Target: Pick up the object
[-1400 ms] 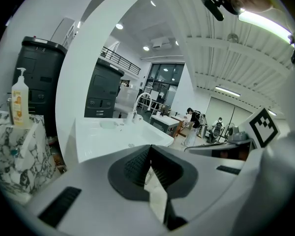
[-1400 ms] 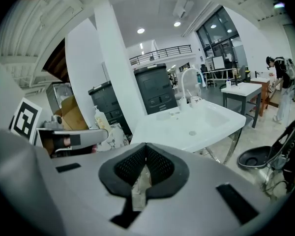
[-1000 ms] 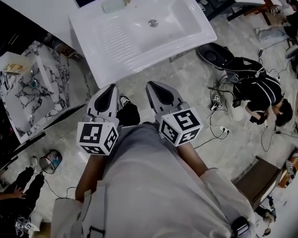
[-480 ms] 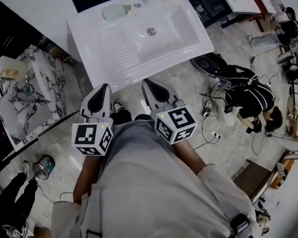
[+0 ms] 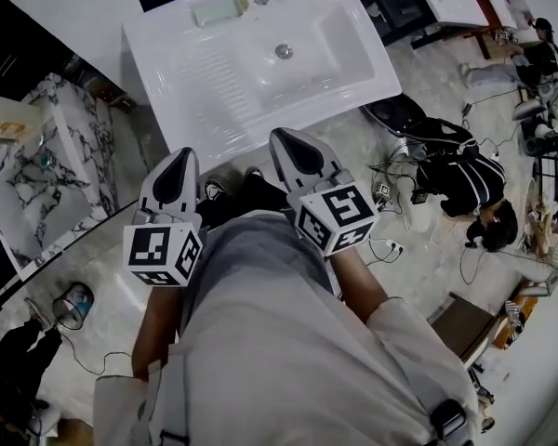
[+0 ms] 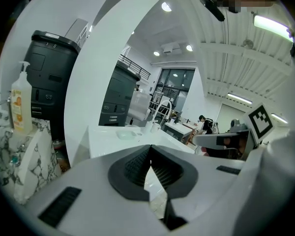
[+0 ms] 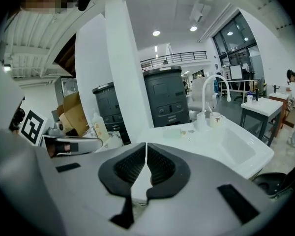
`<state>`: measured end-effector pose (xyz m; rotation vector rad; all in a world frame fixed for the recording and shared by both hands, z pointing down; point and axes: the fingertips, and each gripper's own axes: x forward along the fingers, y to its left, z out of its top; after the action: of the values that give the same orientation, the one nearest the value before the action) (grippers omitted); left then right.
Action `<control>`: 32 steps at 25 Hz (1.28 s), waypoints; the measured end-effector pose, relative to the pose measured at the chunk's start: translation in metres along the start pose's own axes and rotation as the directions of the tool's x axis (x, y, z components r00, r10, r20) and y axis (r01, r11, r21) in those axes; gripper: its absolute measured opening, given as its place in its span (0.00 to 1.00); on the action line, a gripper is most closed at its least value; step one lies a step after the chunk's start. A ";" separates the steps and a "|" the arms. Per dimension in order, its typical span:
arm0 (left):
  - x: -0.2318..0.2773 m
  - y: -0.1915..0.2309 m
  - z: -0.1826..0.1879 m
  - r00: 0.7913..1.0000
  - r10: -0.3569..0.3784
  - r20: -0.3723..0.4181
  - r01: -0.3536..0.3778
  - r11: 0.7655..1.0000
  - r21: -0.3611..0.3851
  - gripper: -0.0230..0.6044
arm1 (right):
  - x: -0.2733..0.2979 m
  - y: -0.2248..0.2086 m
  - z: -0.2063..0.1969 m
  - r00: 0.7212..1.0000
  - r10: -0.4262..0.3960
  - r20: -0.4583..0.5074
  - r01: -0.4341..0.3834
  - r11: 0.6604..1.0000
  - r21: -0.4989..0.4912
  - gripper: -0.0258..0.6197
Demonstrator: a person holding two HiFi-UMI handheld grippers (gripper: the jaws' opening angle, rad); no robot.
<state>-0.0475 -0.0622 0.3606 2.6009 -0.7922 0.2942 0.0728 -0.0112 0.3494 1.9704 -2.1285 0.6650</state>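
A pale green bar-like object [image 5: 214, 11] lies on the back ledge of the white sink [image 5: 353, 82]; it also shows as the green object [image 6: 124, 134] and the green object [image 7: 172, 132] in the two gripper views. My left gripper [image 5: 183, 155] and right gripper [image 5: 282, 137] are held side by side at waist height, just short of the sink's front edge. Both are shut with nothing between the jaws, as the left gripper [image 6: 150, 148] and right gripper [image 7: 146, 145] show in their own views.
A tap [image 7: 214, 90] and a cup [image 7: 216, 118] stand at the sink's back right. A marble-patterned basin [image 5: 37, 175] with a pump bottle [image 6: 20, 102] stands to the left. A crouching person [image 5: 474, 179], cables and black gear lie on the floor to the right.
The view has swung a little and the sink has shifted up in the head view. Both grippers stay shut and level in front of the sink, the left one slightly further left.
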 end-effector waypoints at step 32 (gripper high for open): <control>0.015 0.004 0.017 0.995 0.090 0.050 -0.087 0.995 -0.050 0.05 | 0.054 -0.043 0.034 0.996 0.062 -0.071 -0.073 0.982 -0.173 0.07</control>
<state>-0.0365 -0.0804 0.3509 2.5427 -0.9233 0.2302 0.1145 -0.0752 0.3506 1.7687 -2.1428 0.5254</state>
